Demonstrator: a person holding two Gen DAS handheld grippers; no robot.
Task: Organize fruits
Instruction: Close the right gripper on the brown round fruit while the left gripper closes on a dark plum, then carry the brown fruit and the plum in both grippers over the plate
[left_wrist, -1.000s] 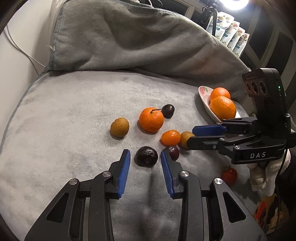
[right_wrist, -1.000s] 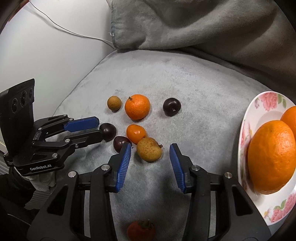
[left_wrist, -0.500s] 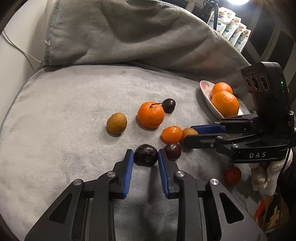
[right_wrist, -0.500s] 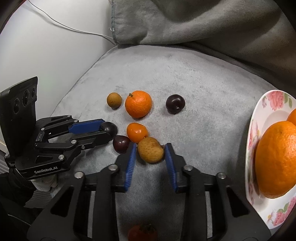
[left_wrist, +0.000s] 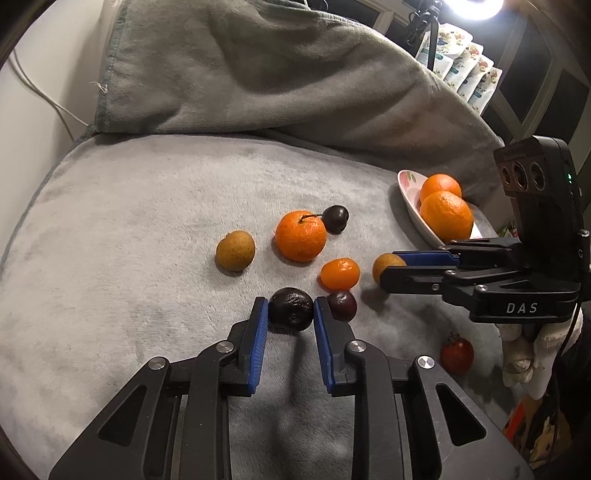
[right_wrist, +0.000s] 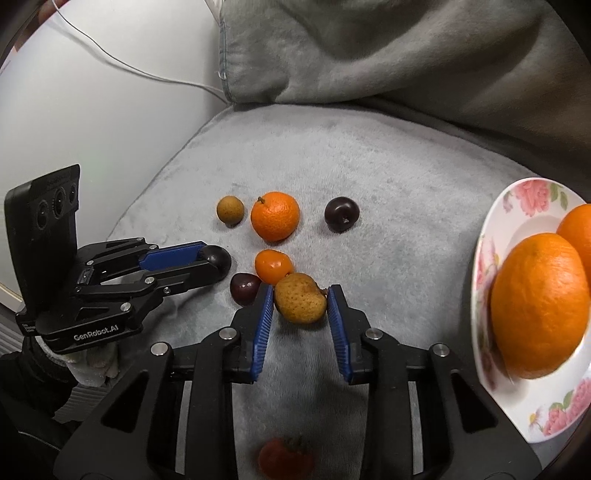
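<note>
Loose fruit lies on a grey blanket (left_wrist: 129, 229). My left gripper (left_wrist: 290, 308) is shut on a wrinkled dark fruit (left_wrist: 290, 308); in the right wrist view that fruit (right_wrist: 218, 257) shows at the left gripper's tips. My right gripper (right_wrist: 300, 297) is shut on a tan speckled fruit (right_wrist: 300, 298), which also shows in the left wrist view (left_wrist: 386, 264). A dark plum (left_wrist: 341, 304) and a small orange (left_wrist: 340, 273) lie beside both. A floral plate (right_wrist: 487, 266) holds two big oranges (right_wrist: 539, 306).
A mandarin (left_wrist: 301, 235), a dark plum with a stem (left_wrist: 335, 218) and a tan round fruit (left_wrist: 235, 250) lie further back. A small red fruit (left_wrist: 457, 355) lies near the front. A grey cushion (left_wrist: 277, 74) rises behind. A white wall (right_wrist: 92, 122) stands at the left.
Both grippers have closed from open: the left onto the wrinkled dark fruit, the right onto the tan speckled fruit. Both moved slightly forward.
</note>
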